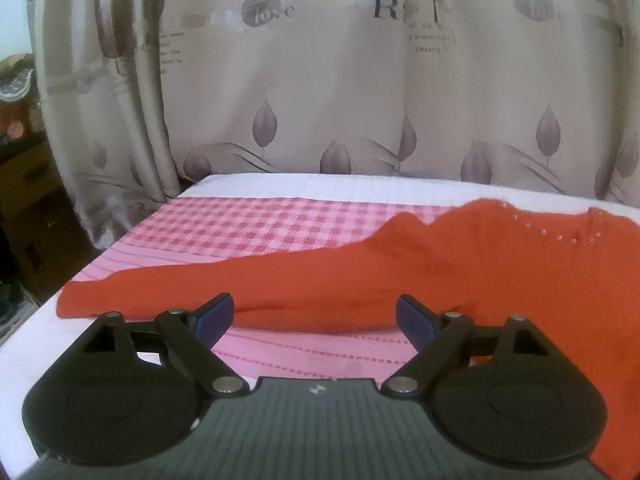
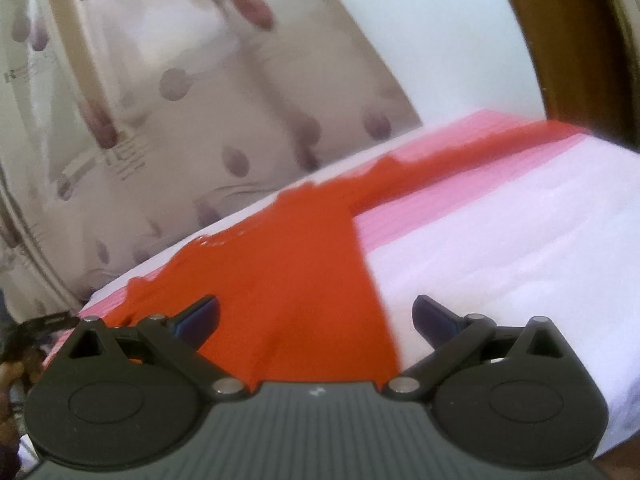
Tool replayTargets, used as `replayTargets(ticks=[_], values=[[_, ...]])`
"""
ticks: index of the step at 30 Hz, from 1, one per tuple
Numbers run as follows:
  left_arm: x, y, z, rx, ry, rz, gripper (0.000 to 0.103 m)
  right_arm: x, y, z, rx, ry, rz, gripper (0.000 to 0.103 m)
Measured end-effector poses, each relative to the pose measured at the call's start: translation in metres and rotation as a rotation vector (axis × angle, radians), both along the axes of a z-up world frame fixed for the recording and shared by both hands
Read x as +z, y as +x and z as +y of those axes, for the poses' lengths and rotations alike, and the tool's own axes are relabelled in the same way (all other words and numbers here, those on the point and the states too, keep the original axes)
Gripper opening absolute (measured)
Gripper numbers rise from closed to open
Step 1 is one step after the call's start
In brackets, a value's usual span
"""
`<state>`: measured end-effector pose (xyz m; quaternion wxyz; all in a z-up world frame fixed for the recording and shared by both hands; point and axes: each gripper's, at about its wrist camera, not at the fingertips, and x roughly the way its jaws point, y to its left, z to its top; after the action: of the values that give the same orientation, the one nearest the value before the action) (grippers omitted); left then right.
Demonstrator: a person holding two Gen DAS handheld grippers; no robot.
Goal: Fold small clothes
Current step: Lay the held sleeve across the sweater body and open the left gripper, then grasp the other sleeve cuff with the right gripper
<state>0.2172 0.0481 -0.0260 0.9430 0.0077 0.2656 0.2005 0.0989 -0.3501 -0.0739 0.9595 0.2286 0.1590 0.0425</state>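
Both of your tongs stand wide apart with nothing between them. Your left tongs [image 1: 314, 316] hover just short of the red garment [image 1: 440, 276], which lies spread flat on the pink checked cloth [image 1: 248, 228] covering the counter [image 1: 24, 336]. Your right tongs [image 2: 316, 318] hang over its near edge, curtain [image 1: 320, 80] behind.

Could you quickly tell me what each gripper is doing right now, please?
Left gripper: open, holding nothing, facing the red garment.
Right gripper: open, holding nothing, above the garment.
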Motion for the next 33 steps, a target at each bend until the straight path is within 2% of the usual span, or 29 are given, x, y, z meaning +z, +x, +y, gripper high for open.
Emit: replayTargets(ticks=[6, 9, 10, 12, 16, 19, 22, 25, 30, 33], values=[[-0.021, 0.007, 0.001, 0.011, -0.018, -0.07, 0.097, -0.003, 0.046, -0.049, -0.064, 0.023, 0.018, 0.103], [-0.035, 0.009, 0.001, 0.028, 0.003, -0.075, 0.102, -0.01, 0.068, -0.091, -0.132, 0.14, 0.025, 0.103], [-0.036, 0.012, 0.003, 0.024, -0.024, -0.051, 0.102, -0.014, 0.075, -0.11, -0.163, 0.19, 0.021, 0.103], [-0.037, 0.013, 0.008, 0.022, -0.065, -0.06, 0.103, -0.02, 0.085, -0.138, -0.219, 0.262, 0.019, 0.103], [-0.038, 0.016, 0.013, 0.044, -0.097, -0.042, 0.103, -0.035, 0.108, -0.195, -0.331, 0.424, 0.007, 0.102], [-0.039, 0.014, 0.018, 0.058, -0.128, -0.05, 0.103, -0.034, 0.123, -0.227, -0.427, 0.455, -0.016, 0.102], [-0.039, 0.013, 0.022, 0.066, -0.154, -0.056, 0.103, -0.037, 0.14, -0.262, -0.453, 0.542, -0.017, 0.096], [-0.04, 0.015, 0.023, 0.075, -0.167, -0.05, 0.103, -0.039, 0.153, -0.298, -0.451, 0.686, -0.017, 0.094], [-0.041, 0.016, 0.024, 0.089, -0.177, -0.044, 0.103, -0.038, 0.162, -0.329, -0.501, 0.686, 0.013, 0.094], [-0.041, 0.018, 0.024, 0.093, -0.178, -0.037, 0.103, -0.037, 0.17, -0.339, -0.498, 0.64, 0.085, 0.094]])
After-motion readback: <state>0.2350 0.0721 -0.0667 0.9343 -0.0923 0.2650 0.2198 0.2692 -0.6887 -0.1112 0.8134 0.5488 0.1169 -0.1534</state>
